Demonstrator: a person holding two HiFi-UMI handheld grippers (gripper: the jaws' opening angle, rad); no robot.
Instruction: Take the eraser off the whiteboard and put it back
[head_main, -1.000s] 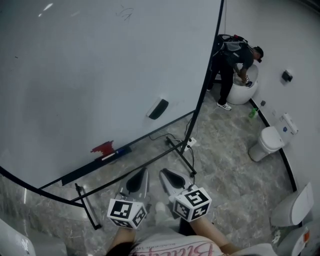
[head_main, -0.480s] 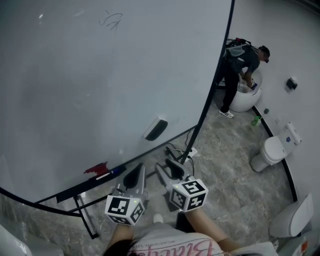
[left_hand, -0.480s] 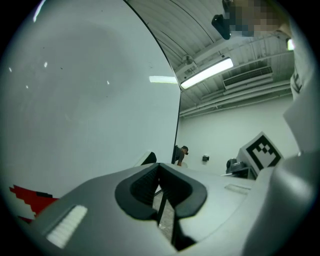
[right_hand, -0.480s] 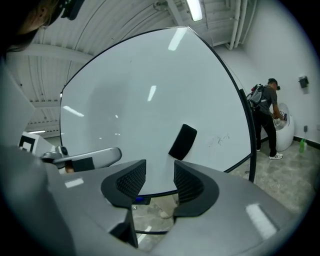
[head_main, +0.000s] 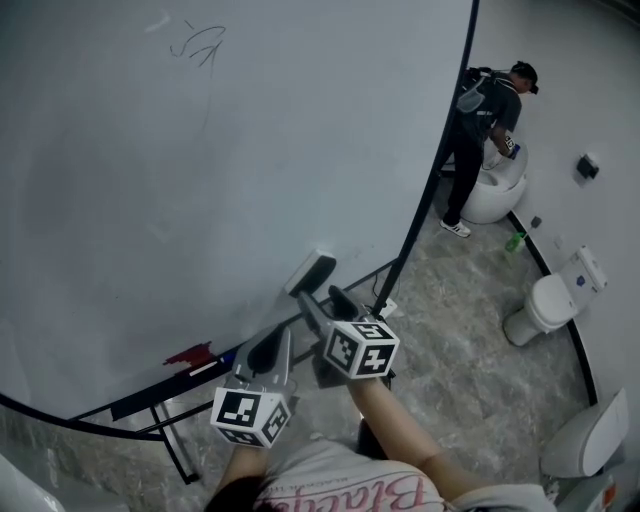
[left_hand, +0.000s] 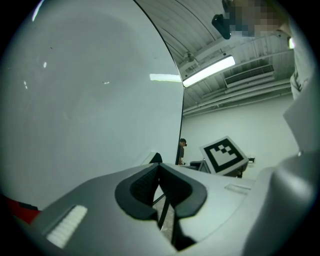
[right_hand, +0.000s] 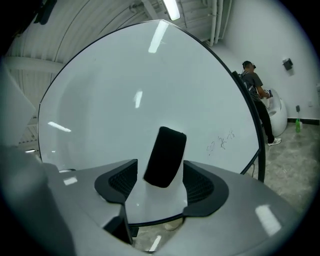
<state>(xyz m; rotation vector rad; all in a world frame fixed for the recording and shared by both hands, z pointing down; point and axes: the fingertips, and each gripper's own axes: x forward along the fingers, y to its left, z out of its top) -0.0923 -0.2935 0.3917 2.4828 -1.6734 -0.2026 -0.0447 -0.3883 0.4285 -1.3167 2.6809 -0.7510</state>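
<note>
right gripper (right_hand: 160, 172): jaws are spread wide, just opened; eraser (right_hand: 165, 155) on whiteboard (right_hand: 125, 75) is framed between, unpinched | left gripper (left_hand: 160, 167): jaws are pressed together

**Black on white at your board, grey stone underfoot**

Your whiteboard (head_main: 200, 180) is a pale grey-white inside a thin black frame, with a faint dark scribble near its top. The eraser (head_main: 312, 272) shows a black face over a white body. A red thing (head_main: 190, 354) stands out on the dark tray (head_main: 140, 398). Your left marker cube (head_main: 252, 417) and right marker cube (head_main: 361, 349) carry black square patterns on white. The floor (head_main: 470, 340) is mottled grey marble, and a green bottle (head_main: 514, 241) stands on it. Your pale shirt (head_main: 370, 495) bears red lettering.
</note>
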